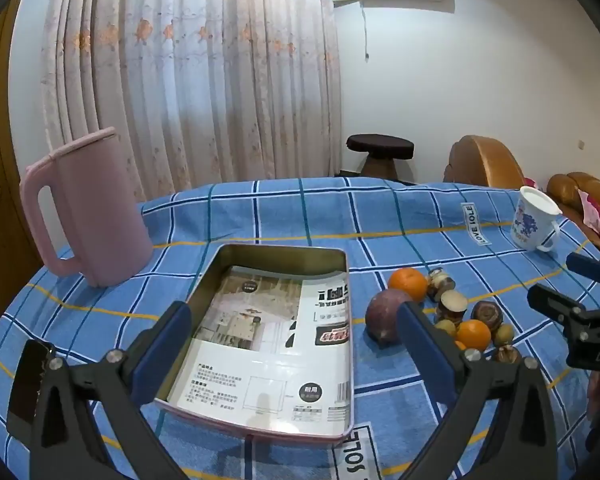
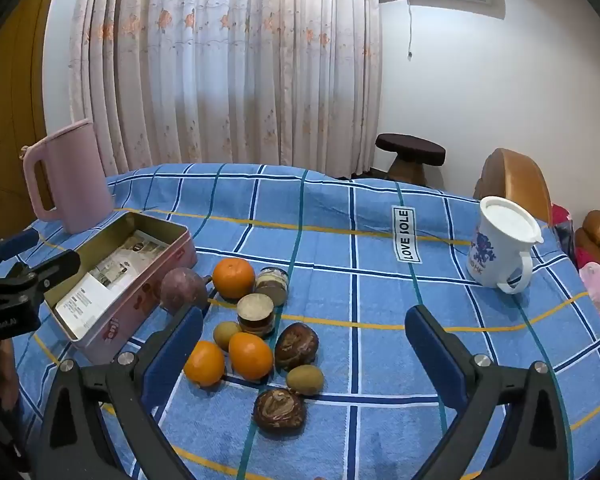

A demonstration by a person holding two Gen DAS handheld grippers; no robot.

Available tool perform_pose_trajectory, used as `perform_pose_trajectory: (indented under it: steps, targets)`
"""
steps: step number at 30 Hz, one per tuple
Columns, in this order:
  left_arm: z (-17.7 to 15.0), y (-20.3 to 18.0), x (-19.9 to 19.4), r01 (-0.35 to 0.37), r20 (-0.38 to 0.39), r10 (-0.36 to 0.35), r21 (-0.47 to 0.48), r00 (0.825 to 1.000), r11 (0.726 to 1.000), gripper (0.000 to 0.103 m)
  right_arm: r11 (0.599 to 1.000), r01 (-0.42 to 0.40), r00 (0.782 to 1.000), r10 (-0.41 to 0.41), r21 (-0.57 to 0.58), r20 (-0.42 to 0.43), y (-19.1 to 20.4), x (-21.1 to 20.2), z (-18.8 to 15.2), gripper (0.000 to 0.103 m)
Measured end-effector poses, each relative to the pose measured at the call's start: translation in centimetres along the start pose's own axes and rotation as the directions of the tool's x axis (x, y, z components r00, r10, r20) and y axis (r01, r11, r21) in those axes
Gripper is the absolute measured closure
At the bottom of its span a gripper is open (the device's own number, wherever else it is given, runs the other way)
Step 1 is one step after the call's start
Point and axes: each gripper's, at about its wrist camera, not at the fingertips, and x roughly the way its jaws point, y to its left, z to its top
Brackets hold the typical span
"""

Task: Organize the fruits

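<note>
The left gripper (image 1: 294,338) hangs with its fingers spread wide and empty over the open pink tin (image 1: 281,255), which holds only a printed leaflet (image 1: 268,344). The right gripper (image 2: 304,344) is likewise wide apart, holding nothing, above the fruit cluster on the blue checked cloth (image 2: 380,292). Just right of the tin lie a purple passion fruit (image 2: 182,289), three oranges (image 2: 233,278), two kiwis (image 2: 305,379), brown water chestnuts (image 2: 296,346) and cut sugarcane pieces (image 2: 256,314), with a pink jug (image 1: 86,216) and white mug (image 2: 500,250) farther off.
</note>
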Motion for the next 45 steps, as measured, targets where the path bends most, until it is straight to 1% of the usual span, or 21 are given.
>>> perform_pose_trajectory:
  steps: [1,8,11,23,45]
  targets:
    - [-0.1,0.0,-0.1,0.0,0.014,0.0,-0.003,1.0,1.0,0.0,1.0,-0.001,1.0,0.001,0.003,0.0,0.0,0.0,0.0,0.001]
    - [-0.6,0.3,0.1,-0.004,0.019,0.004,-0.009,1.0,1.0,0.0,1.0,0.0,1.0,0.0,0.0,-0.013,0.3,0.5,-0.3,0.001]
    - [-0.3,0.3,0.4,-0.002,0.006,0.002,-0.019,1.0,1.0,0.0,1.0,-0.003,1.0,0.003,0.0,-0.009,0.2,0.6,-0.5,0.001]
    - [-0.3,0.7,0.4,0.005,0.006,-0.005,-0.025,1.0,1.0,0.0,1.0,0.007,1.0,-0.007,0.002,-0.018,0.4,0.6,-0.7,0.001]
    - [-0.6,-0.4,0.9,0.019,-0.013,-0.019,-0.012,1.0,1.0,0.0,1.0,0.02,0.999,-0.02,-0.001,-0.027,0.0,0.8,-1.2,0.001]
